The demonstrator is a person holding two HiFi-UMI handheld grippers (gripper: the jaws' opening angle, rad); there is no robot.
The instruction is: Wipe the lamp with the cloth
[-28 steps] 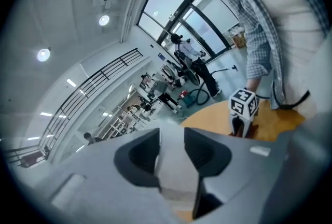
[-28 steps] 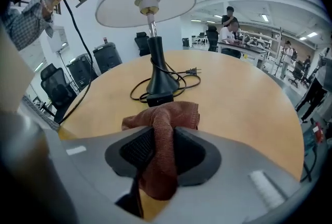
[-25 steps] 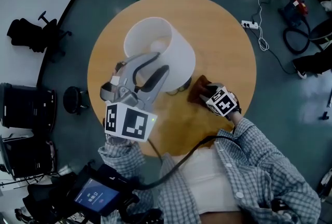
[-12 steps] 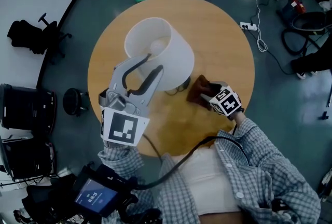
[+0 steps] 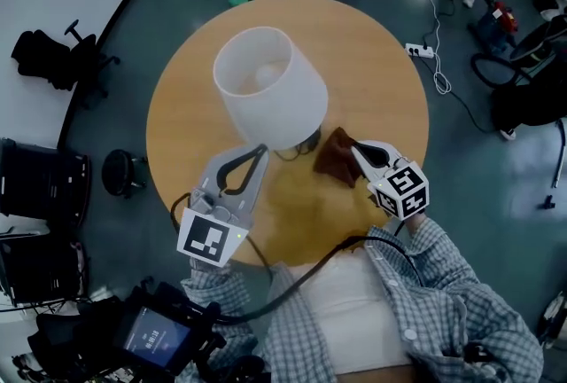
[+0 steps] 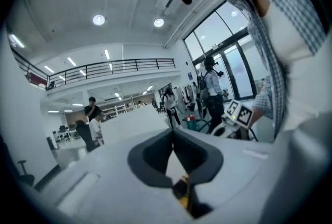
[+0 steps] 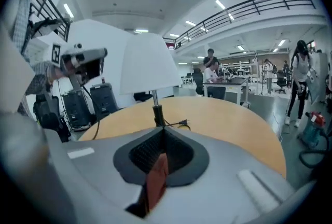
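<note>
The lamp (image 5: 266,84) stands upright on the round wooden desk (image 5: 381,62), left of the desk's middle. It has a white shade on a thin dark stem, and its black cord (image 5: 306,144) curls on the wood beside the base. In the right gripper view the shade sits straight ahead, past the jaw tips.

The brown cloth (image 5: 335,155) hangs just right of the lamp's base, near the cord. One edge is pinched in the right gripper (image 5: 356,147), whose jaws have just closed and now press together on it. In the right gripper view a reddish strip of the cloth runs back between the closed jaws. Whether its free end touches the desk I cannot tell.

The left gripper (image 5: 259,151) lies over the near part of the desk, its tips close to the lower rim of the shade. Its jaws have also just closed. They meet tip to tip, with no object caught between them. A black cable (image 5: 310,270) runs from it across the person's checked shirt (image 5: 461,301).

Around the desk the floor is grey-green. A white power strip (image 5: 416,49) lies on it to the right, black office chairs (image 5: 53,62) stand to the left, and a small lit screen (image 5: 159,341) shows at the bottom left.
</note>
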